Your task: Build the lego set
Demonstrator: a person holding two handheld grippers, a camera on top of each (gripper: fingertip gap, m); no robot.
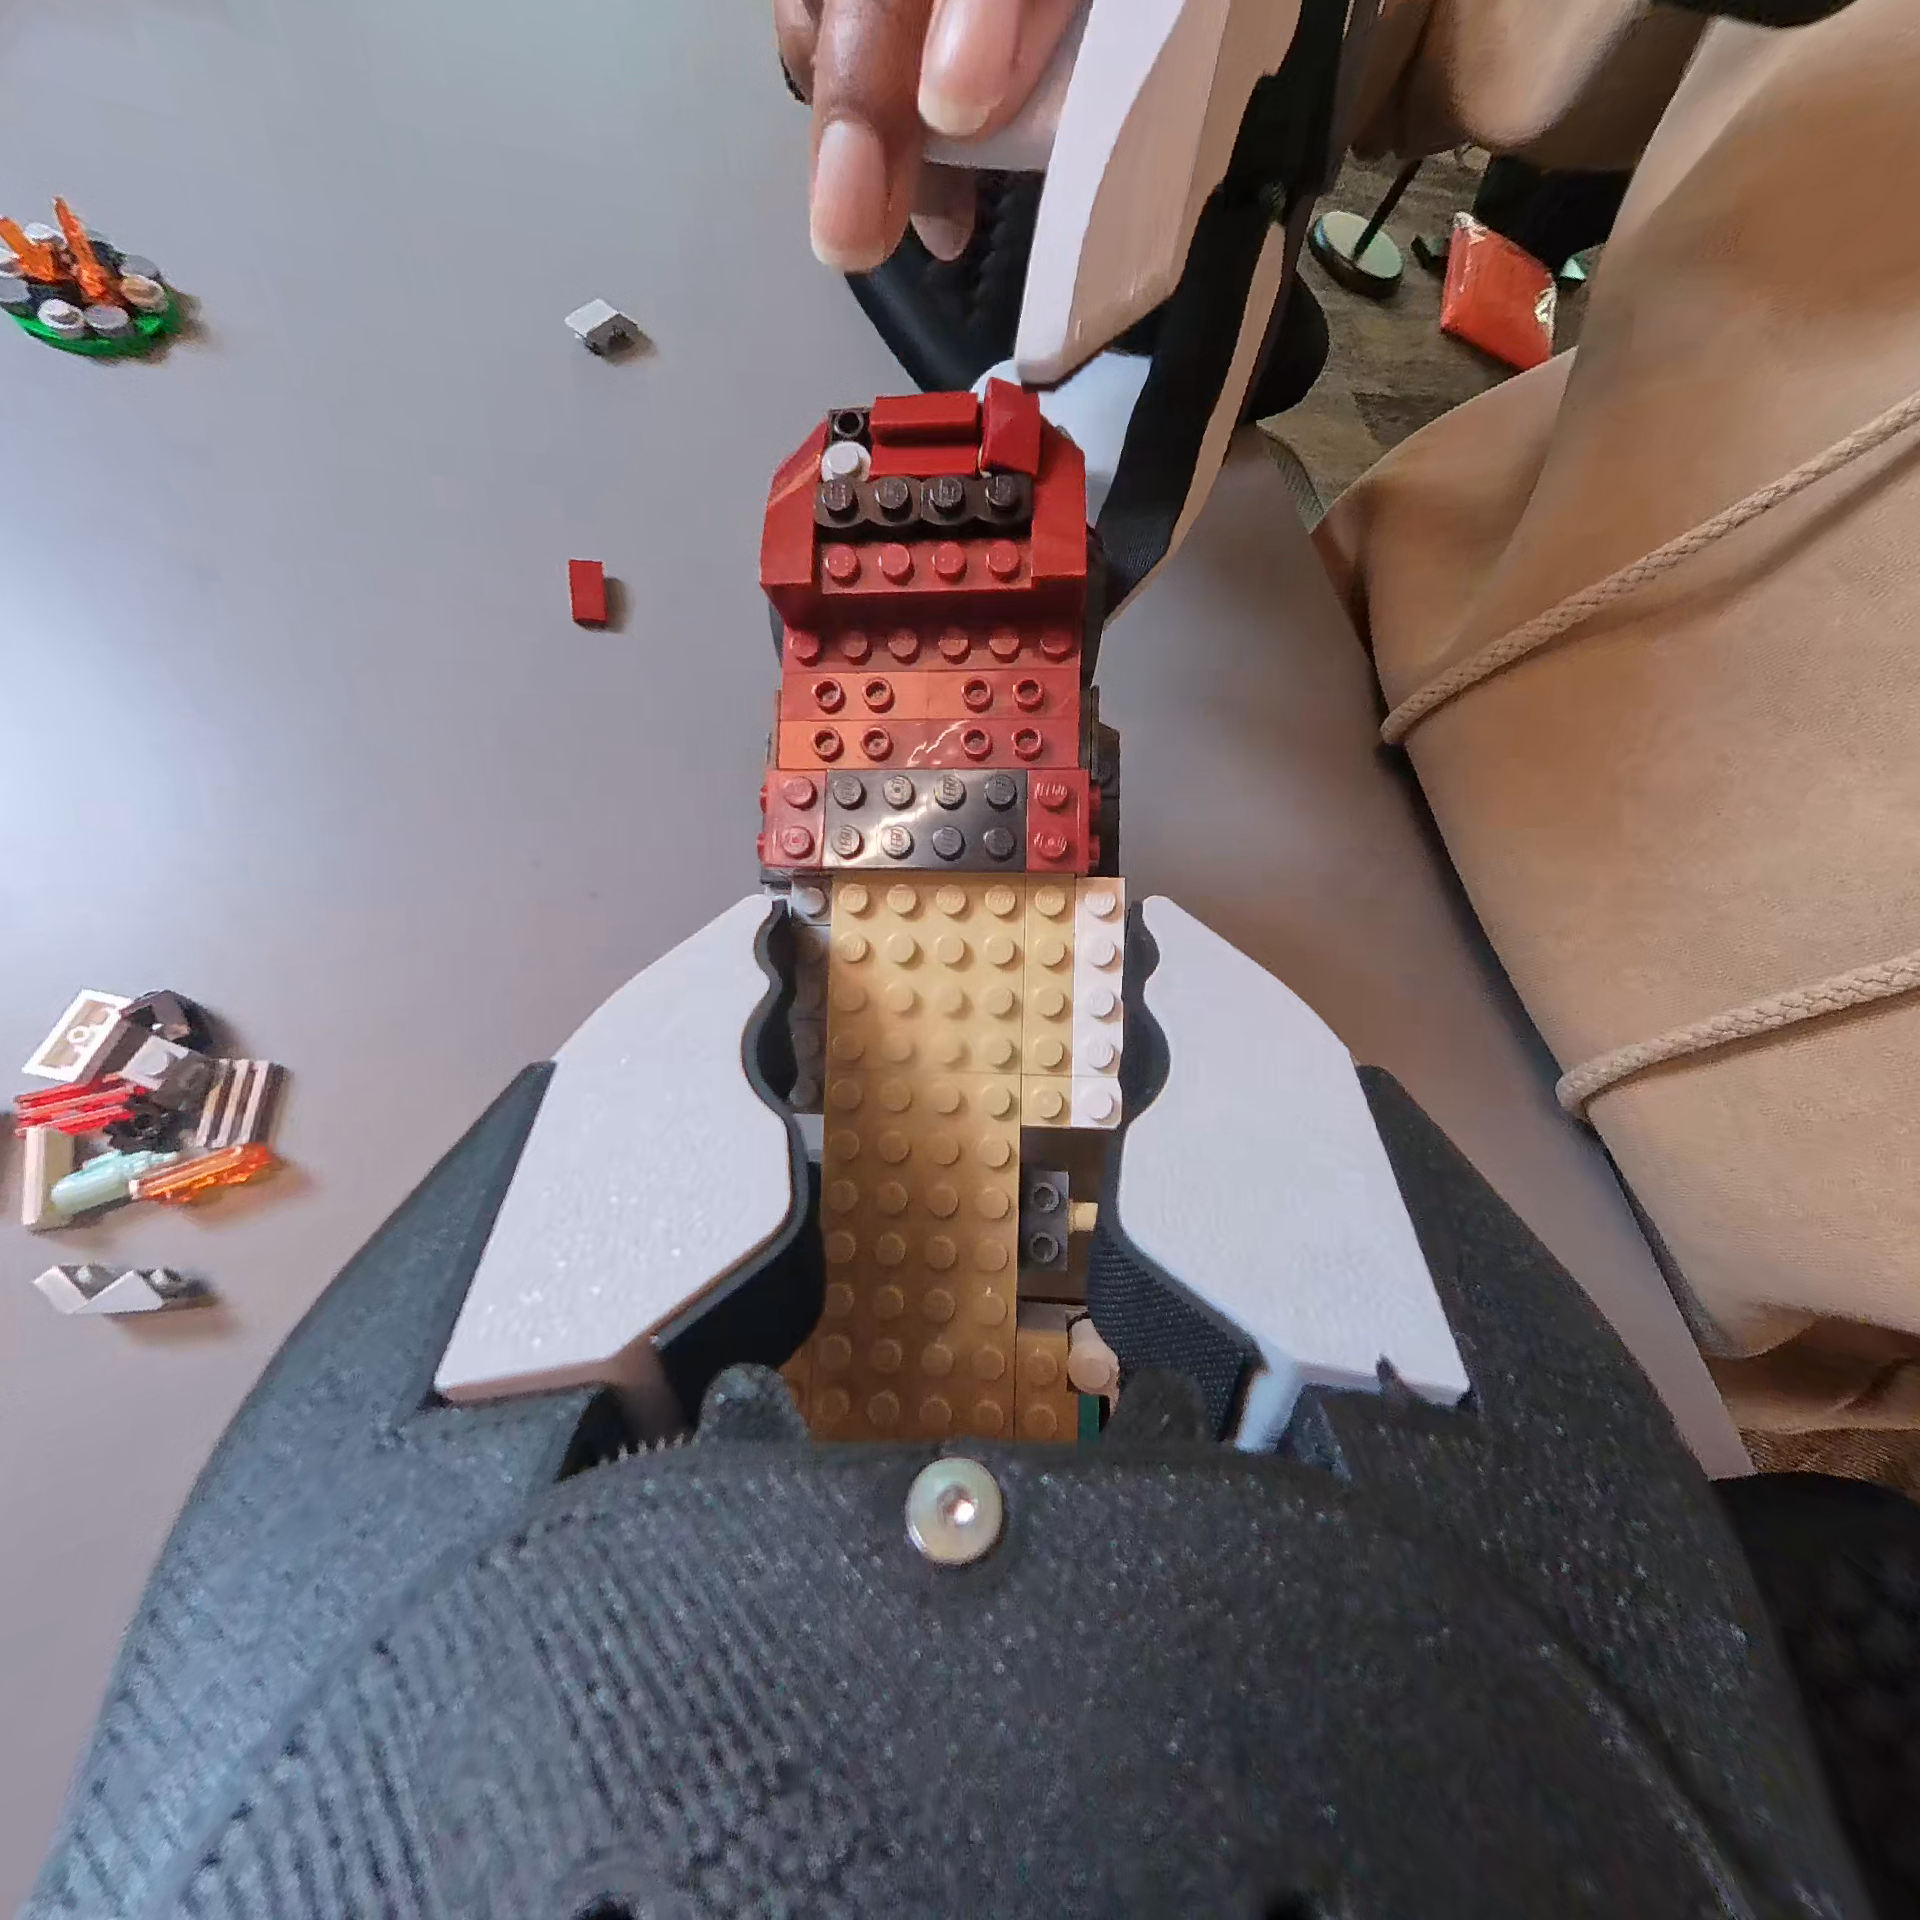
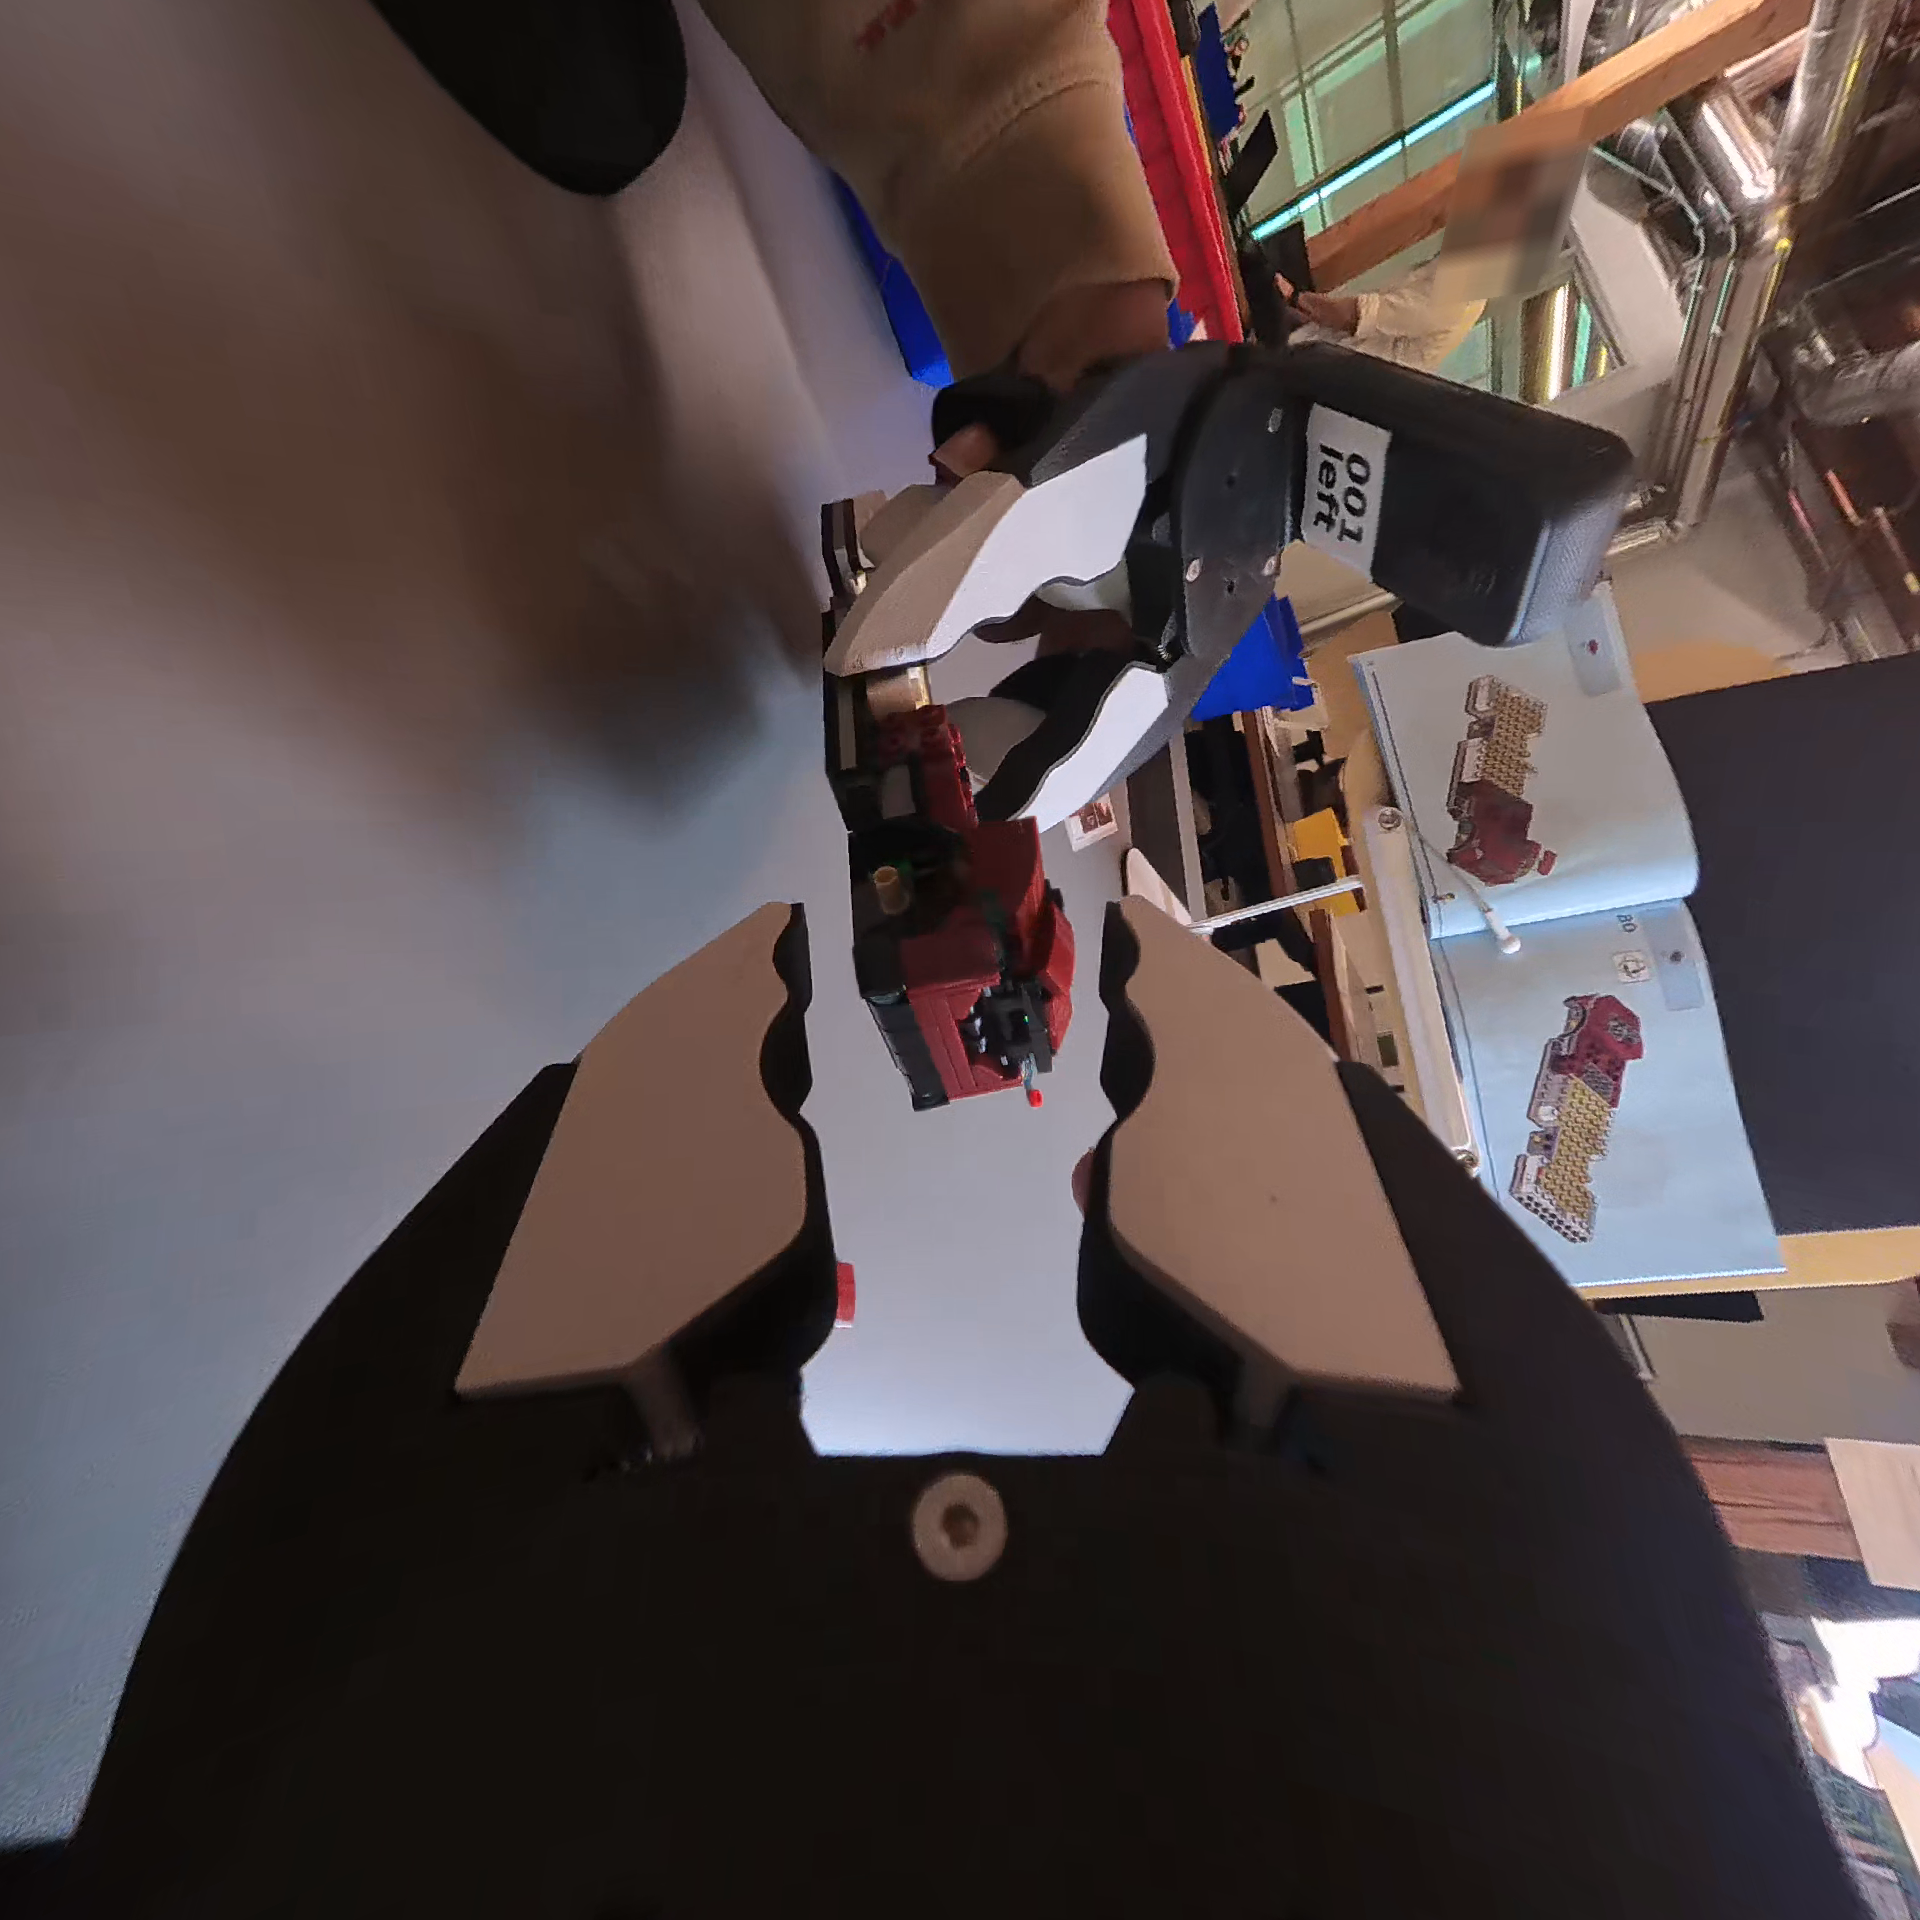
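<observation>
The left gripper (image 1: 954,914) is clamped on the tan studded rear of a long dark-red, black and tan toy-brick model (image 1: 935,727), held above the grey table (image 1: 364,727) — pads pressing both sides. The right gripper (image 2: 954,925) stands wide open around the model's dark-red front end, its fingers (image 2: 727,1039) apart from it — loose bricks (image 1: 135,1122) lie on the table to the left.

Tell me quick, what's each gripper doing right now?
Left gripper: closed on the brick model, gripping its tan end.
Right gripper: open, holding nothing; the model's red end sits between its fingers untouched.

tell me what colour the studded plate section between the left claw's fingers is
Tan, with a white strip along one edge; the studded plate section shows best in the left wrist view.
</observation>
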